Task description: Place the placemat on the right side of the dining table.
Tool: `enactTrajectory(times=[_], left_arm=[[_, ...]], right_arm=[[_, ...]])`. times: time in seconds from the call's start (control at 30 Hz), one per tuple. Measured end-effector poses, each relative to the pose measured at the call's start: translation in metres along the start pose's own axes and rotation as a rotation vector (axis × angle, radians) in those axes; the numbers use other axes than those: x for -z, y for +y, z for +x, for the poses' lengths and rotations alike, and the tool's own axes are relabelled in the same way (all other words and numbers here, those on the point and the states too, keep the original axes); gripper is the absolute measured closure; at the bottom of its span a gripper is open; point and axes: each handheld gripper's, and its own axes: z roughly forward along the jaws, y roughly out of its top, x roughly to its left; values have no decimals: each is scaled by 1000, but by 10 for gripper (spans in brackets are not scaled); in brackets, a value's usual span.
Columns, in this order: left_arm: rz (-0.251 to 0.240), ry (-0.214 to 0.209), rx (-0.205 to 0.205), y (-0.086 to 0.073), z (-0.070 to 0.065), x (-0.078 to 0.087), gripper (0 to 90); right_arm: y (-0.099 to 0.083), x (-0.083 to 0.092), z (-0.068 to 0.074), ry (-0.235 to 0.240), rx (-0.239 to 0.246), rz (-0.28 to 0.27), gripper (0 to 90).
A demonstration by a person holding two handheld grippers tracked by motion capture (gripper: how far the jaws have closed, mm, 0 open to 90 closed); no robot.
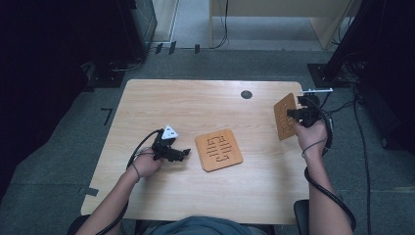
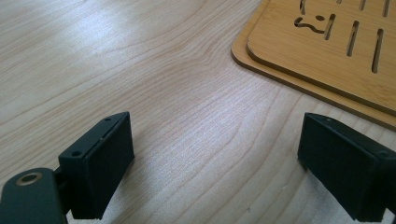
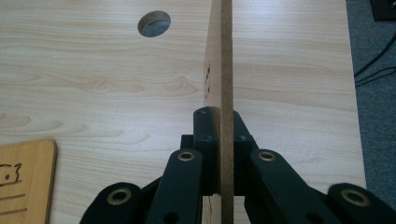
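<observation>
Wooden board with slot cut-outs, held on edge above the right side of the table, clamped at its near edge by the right gripper. In the right gripper view, seen edge-on as a thin upright strip running straight up from between the two black jaws, both pads pressed flat against its faces, jaws closed tight on it with no gap visible. Clear of the tabletop as far as can be judged from the high view, tilted a little rather than fully vertical. Beyond it, a round cable hole in the table surface. Nearer the middle of the table, lying flat, what looks like a stack of two matching boards, the upper one offset slightly from the lower, as the left gripper view shows. Just beside that stack, to its left, the left gripper resting low over bare wood, jaws spread wide with nothing between them. Step in hand, by judgement: carrying one lifted board, either away from or toward the stack; direction not readable here. Next move likely calls for turning the board flat, lowering it squarely onto its resting place, then releasing without letting the thin edge slip. Left gripper well placed to steady the stack if needed.
</observation>
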Motion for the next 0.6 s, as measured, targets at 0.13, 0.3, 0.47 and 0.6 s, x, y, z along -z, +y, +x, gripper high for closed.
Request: enactTrajectory(times=[0.13,0.3,0.47,0.6], left_arm=[[-1,1,3,0,0,0,96],[-1,1,3,0,0,0,96],[0,1,3,0,0,0,96],[-1,1,4,0,0,-1,96]], right_arm=[[2,-4,0,-1,-16,-3,875],[4,-11,3,-4,-17,3,873],[4,-17,6,-7,-18,26,873],[3,-18,5,-9,-16,34,873]])
